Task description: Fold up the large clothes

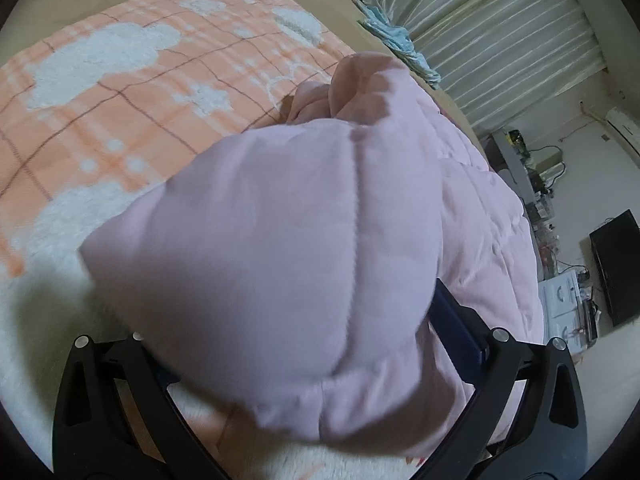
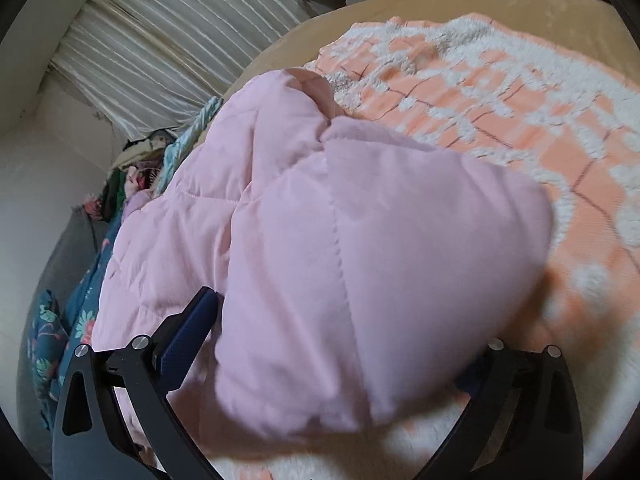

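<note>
The left gripper point(image 1: 304, 344) is clamped on a puffy fold of the pink quilted jacket point(image 1: 280, 248); one blue finger pad point(image 1: 456, 332) presses its right side, while the other finger is buried under the fabric. The right gripper point(image 2: 340, 352) grips another bunched fold of the jacket point(image 2: 360, 240), a blue pad point(image 2: 188, 332) showing on its left side; its other finger is mostly hidden, so the hold looks closed on cloth. The jacket lies along one edge of the bed point(image 1: 60, 4), partly over an orange-and-white blanket point(image 1: 120, 92) that covers the middle. Pale curtains point(image 2: 160, 40) hang beyond that edge.
</note>
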Action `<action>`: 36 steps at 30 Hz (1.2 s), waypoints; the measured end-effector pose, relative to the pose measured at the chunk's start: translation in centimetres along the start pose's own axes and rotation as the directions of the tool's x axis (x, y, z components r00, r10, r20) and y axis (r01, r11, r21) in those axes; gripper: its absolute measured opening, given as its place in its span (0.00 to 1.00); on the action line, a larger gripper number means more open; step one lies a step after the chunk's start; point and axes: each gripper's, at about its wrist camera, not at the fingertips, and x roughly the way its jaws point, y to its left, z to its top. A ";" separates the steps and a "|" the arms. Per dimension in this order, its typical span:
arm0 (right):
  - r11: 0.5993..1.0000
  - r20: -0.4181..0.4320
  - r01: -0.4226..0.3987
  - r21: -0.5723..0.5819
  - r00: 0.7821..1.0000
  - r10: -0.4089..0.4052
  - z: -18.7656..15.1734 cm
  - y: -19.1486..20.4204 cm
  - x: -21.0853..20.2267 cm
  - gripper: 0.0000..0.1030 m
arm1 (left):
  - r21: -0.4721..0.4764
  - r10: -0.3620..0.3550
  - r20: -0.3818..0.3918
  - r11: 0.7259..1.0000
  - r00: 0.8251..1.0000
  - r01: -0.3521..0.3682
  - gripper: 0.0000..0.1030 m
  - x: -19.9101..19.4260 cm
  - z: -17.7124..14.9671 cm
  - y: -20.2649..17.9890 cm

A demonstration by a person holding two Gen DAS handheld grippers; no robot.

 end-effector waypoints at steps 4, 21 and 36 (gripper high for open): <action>0.999 -0.013 -0.052 0.015 0.999 0.052 0.5 -0.2 0.8 0.92 | 0.008 -0.005 0.018 1.000 1.000 0.005 0.92 0.7 0.4 -0.1; 0.915 0.059 0.059 -0.399 0.997 -0.039 0.0 7.6 -1.5 0.30 | 0.337 0.051 0.158 0.936 0.986 -0.102 0.27 -3.2 -0.4 -6.5; 0.741 0.156 0.123 -0.660 0.987 -0.025 -4.9 13.0 -11.0 0.25 | 0.505 0.033 0.222 0.851 0.974 -0.144 0.24 -13.0 -3.4 -9.3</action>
